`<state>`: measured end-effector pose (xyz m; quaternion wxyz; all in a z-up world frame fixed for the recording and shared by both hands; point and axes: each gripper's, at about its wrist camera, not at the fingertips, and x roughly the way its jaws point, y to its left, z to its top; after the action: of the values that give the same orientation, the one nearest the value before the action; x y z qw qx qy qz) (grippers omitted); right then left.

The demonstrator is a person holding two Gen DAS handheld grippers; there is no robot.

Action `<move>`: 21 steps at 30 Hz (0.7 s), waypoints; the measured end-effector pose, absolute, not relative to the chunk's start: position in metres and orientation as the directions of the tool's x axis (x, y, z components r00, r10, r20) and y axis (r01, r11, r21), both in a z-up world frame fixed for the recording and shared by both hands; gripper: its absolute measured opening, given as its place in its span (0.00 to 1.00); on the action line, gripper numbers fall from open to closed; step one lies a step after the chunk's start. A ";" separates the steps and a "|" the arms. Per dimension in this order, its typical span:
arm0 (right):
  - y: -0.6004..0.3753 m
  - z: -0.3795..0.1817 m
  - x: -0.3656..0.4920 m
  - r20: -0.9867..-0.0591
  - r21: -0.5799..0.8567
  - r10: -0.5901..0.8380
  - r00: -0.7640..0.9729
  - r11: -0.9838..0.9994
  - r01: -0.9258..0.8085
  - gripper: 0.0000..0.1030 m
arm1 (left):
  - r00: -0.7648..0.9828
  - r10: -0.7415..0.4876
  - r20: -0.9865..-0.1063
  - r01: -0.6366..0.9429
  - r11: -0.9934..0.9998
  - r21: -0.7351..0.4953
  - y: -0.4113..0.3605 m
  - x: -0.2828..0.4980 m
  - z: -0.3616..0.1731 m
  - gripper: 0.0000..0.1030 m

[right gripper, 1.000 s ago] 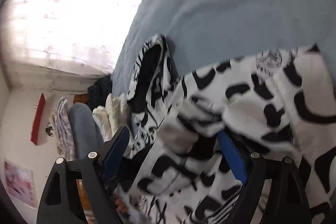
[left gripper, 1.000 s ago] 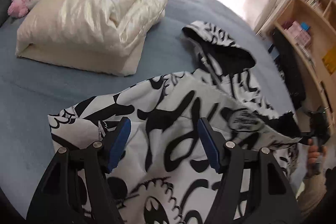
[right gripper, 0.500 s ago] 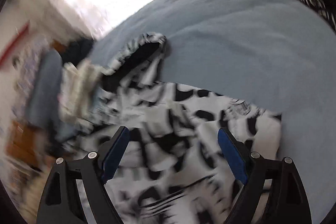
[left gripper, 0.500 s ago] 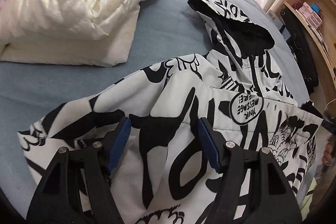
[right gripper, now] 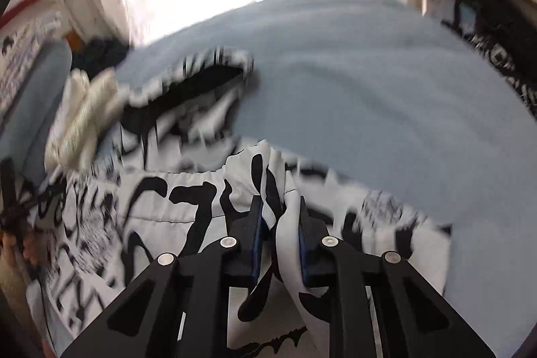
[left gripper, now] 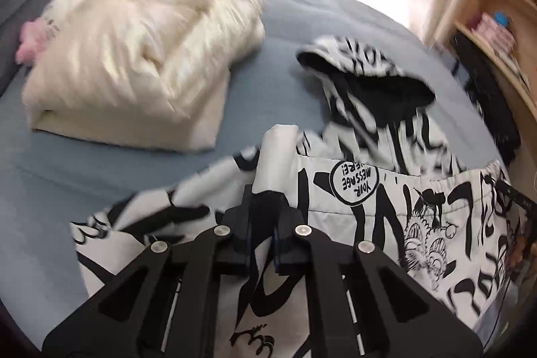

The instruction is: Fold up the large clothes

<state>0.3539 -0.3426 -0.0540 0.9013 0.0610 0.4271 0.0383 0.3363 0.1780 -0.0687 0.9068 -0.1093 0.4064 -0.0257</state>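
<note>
Blue bed sheet [left gripper: 275,32] covers the whole surface, and a bright window with curtains stands behind it. On the bed lies a black and white printed jacket [left gripper: 386,190], spread with its hood [left gripper: 365,76] toward the window. The left gripper [left gripper: 261,223] has its fingers closed tight on a raised fold of the jacket near its left edge. The right gripper [right gripper: 278,223] also has its fingers narrow, pinching a bunched fold of the same jacket at its right side. A folded cream coat [left gripper: 141,56] rests on the bed to the left, apart from the jacket. Beside it is something pink [left gripper: 32,39], maybe a soft toy, but it is blurred. Wooden shelves [left gripper: 496,15] stand at the right.
</note>
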 end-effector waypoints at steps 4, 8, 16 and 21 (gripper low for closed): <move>-0.333 -0.063 0.379 -0.768 0.110 0.070 0.637 0.994 0.024 0.15 | 0.665 -0.071 -0.744 -0.112 0.975 -0.193 0.178 0.352 -0.073 0.06; -0.335 -0.115 0.406 -0.851 0.056 -0.002 0.525 0.994 0.094 0.15 | 0.610 -0.008 -0.793 -0.165 0.977 -0.137 0.176 0.374 -0.108 0.07; -0.331 -0.123 0.397 -0.866 0.009 -0.061 0.497 0.991 0.137 0.41 | 0.602 -0.056 -0.796 -0.194 0.958 -0.214 0.195 0.368 -0.119 0.23; -0.327 -0.072 0.384 -0.806 0.073 -0.035 0.591 0.985 0.158 0.41 | 0.649 -0.027 -0.760 -0.152 0.975 -0.165 0.194 0.343 -0.087 0.24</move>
<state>0.3838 -0.3271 -0.0720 0.8893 0.0687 0.4489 -0.0542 0.3429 0.1942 -0.0873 0.9018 -0.1073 0.4172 0.0347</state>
